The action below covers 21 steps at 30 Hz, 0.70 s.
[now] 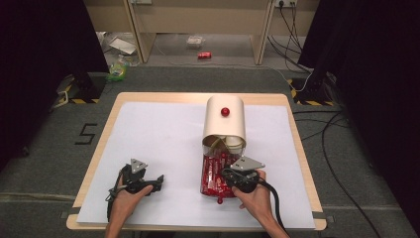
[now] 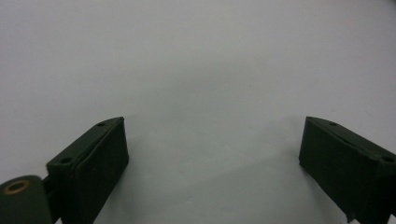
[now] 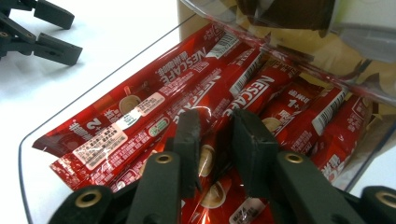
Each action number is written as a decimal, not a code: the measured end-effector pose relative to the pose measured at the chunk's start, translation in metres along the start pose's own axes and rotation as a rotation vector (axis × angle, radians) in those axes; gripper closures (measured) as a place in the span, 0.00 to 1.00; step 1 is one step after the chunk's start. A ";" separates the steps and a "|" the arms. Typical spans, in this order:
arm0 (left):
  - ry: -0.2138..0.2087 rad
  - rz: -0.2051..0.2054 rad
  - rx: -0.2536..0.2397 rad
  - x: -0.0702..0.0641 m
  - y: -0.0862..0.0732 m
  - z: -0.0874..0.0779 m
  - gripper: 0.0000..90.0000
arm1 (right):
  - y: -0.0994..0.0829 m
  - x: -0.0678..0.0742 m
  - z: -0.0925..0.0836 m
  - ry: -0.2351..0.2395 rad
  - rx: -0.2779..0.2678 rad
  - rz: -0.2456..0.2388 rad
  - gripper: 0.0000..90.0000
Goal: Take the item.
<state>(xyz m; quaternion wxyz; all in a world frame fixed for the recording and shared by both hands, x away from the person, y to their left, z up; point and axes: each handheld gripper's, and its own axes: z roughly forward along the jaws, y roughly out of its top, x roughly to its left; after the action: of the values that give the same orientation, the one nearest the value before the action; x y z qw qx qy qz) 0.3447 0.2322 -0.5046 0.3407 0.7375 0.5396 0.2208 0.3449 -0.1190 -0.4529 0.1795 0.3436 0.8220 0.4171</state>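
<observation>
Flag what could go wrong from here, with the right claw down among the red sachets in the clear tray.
1. The right claw is closing over tightly packed coffee sachets; it might pinch two at once or crease one.
2. The cream dispenser cover overhangs the clear tray, so a steep lift could knock it.
3. The left claw rests open on the white sheet, steadying nothing, so the tray may slide.
</observation>
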 end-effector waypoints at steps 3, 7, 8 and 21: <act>0.000 0.000 0.000 0.000 0.000 0.000 0.08 | 0.001 -0.001 0.001 0.004 0.003 -0.008 0.85; -0.001 0.000 0.000 0.000 0.000 0.000 0.08 | 0.001 -0.003 -0.001 0.025 -0.001 0.007 0.90; -0.001 0.000 0.000 0.000 0.000 0.000 0.08 | 0.001 -0.004 -0.001 0.027 -0.004 0.001 0.91; -0.002 -0.002 -0.001 0.000 0.000 0.000 0.08 | 0.000 -0.010 -0.019 0.076 -0.013 0.008 0.95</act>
<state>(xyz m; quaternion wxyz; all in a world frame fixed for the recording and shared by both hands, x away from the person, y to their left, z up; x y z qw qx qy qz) 0.3448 0.2327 -0.5045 0.3419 0.7371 0.5399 0.2199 0.3409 -0.1373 -0.4417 0.1489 0.3297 0.8240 0.4361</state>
